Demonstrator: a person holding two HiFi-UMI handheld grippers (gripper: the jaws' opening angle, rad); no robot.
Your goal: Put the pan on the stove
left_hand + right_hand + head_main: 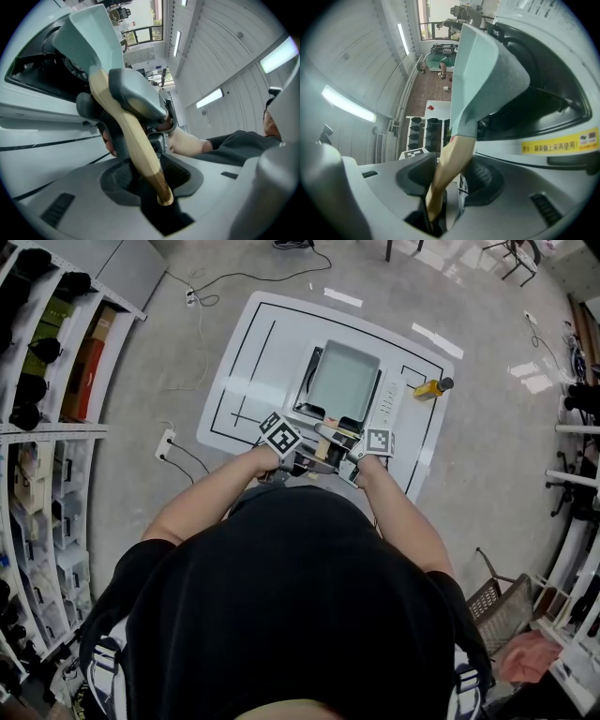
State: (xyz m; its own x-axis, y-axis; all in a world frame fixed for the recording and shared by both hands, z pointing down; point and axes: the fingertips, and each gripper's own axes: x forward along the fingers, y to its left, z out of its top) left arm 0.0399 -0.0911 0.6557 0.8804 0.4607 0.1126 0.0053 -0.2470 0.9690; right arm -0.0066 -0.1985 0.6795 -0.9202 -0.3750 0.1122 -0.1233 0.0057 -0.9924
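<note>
Two grips, one handle | left gripper (154,183) and right gripper (440,190) jaws both clamped on wooden handle (449,164) | pan (344,381) over stove (307,382) on bench (251,357), seating unclear | risk: uneven release tips pan off burner

End of handle (449,161) lost between jaws, stove (390,401) largely under pan (344,381)

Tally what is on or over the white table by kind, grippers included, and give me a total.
pan: 1
stove: 1
yellow bottle: 1
grippers: 2 (left gripper, right gripper, both on the pan's wooden handle)
Total: 5
</note>
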